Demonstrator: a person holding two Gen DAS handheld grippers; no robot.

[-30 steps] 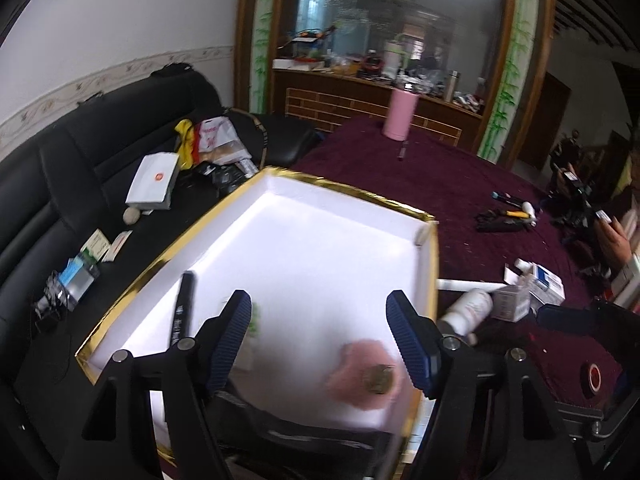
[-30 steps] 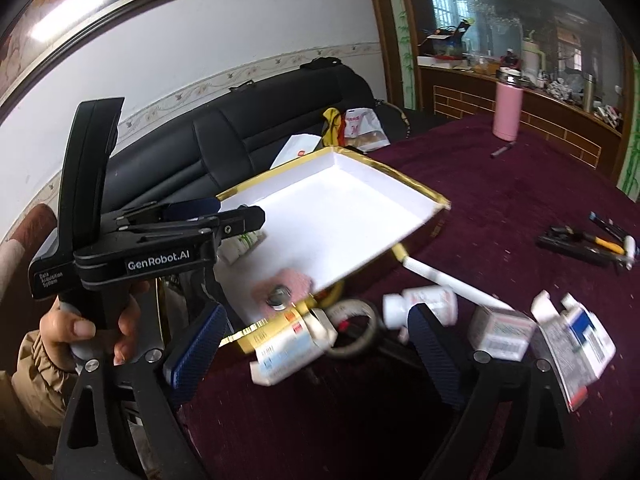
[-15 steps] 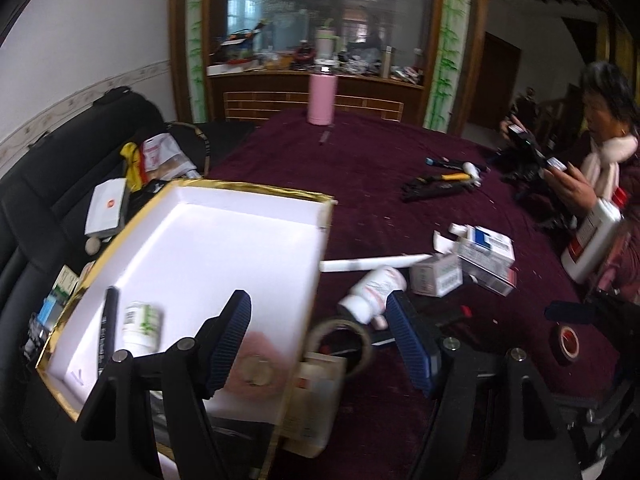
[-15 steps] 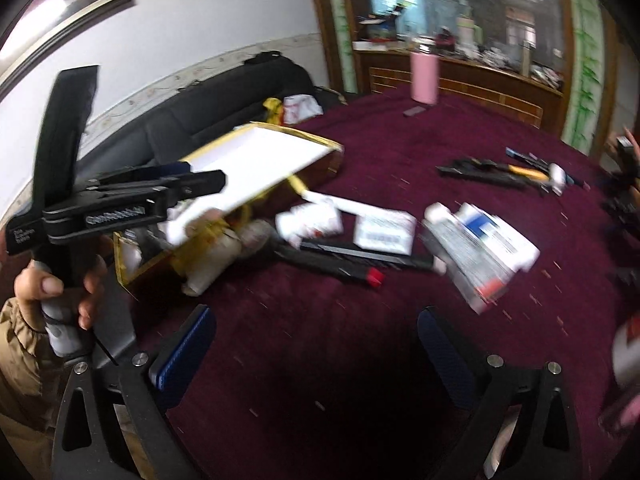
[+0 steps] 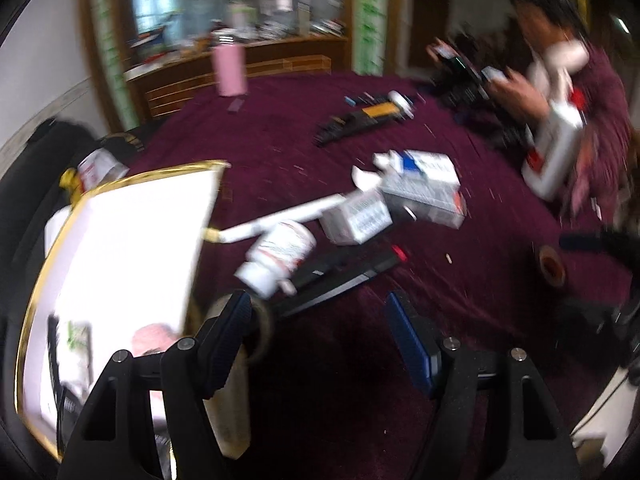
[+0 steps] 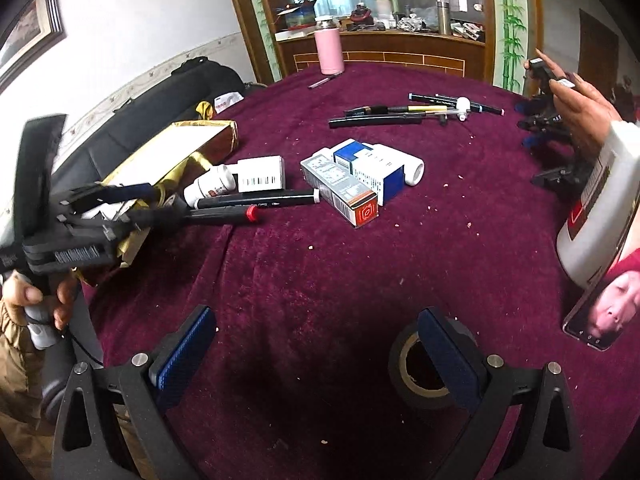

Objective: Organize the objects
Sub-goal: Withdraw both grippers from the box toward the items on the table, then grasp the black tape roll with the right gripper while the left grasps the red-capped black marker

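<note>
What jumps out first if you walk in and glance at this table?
The dark red velvet tablecloth, strewn in the middle with small medicine boxes, a white pill bottle and a black marker with a red band. At the left edge sits a gold-rimmed white box. Up close, the right gripper hangs open over bare cloth, a roll of black tape right by one of its blue-padded fingers.

**Setting: a lived-in home room**

A large table under a maroon velvet cloth [image 6: 360,264] stands beside a black leather sofa [image 6: 160,100]. Behind it, a cluttered wooden sideboard [image 6: 384,50], a bamboo-painted mirror frame [image 6: 508,20] and a framed picture [image 6: 32,32].
</note>
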